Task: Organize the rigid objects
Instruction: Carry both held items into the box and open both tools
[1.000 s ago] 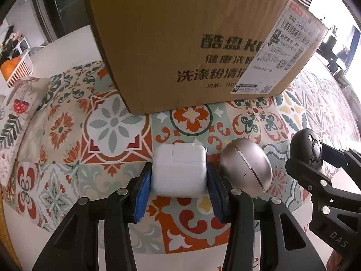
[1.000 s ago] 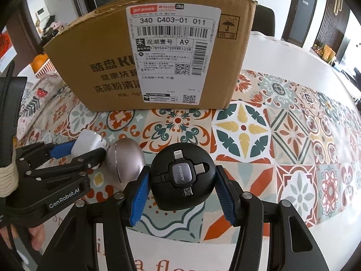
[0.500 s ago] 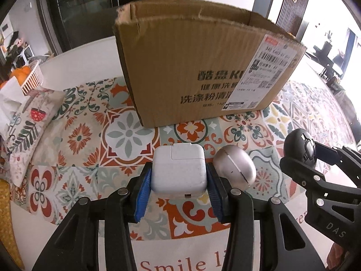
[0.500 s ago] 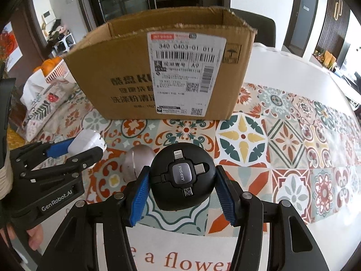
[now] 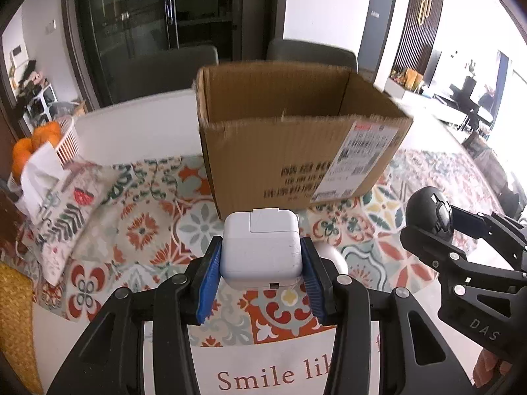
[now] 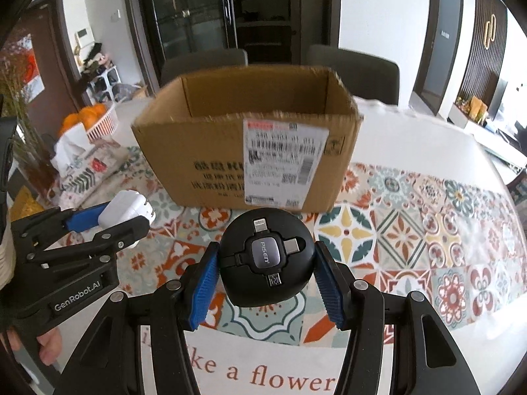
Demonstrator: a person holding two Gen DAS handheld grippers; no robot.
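Observation:
My left gripper (image 5: 261, 265) is shut on a white square power adapter (image 5: 261, 247) and holds it above the patterned tablecloth. My right gripper (image 6: 266, 268) is shut on a round black cable adapter (image 6: 266, 261) marked PISEN. An open cardboard box (image 5: 296, 144) stands just beyond both; its inside shows from above in the right wrist view (image 6: 250, 138). The left gripper also shows in the right wrist view (image 6: 115, 217), and the right gripper in the left wrist view (image 5: 431, 220). A silver ball (image 5: 334, 258) lies mostly hidden behind the left fingers.
A white basket of oranges (image 5: 42, 141) and a patterned tissue pouch (image 5: 69, 210) lie at the left. Two grey chairs (image 6: 352, 65) stand behind the table. The tablecloth (image 6: 428, 223) stretches to the right.
Both grippers have risen with their objects. The box has dropped in view so its open top now shows. The silver ball has slipped behind the left fingers.

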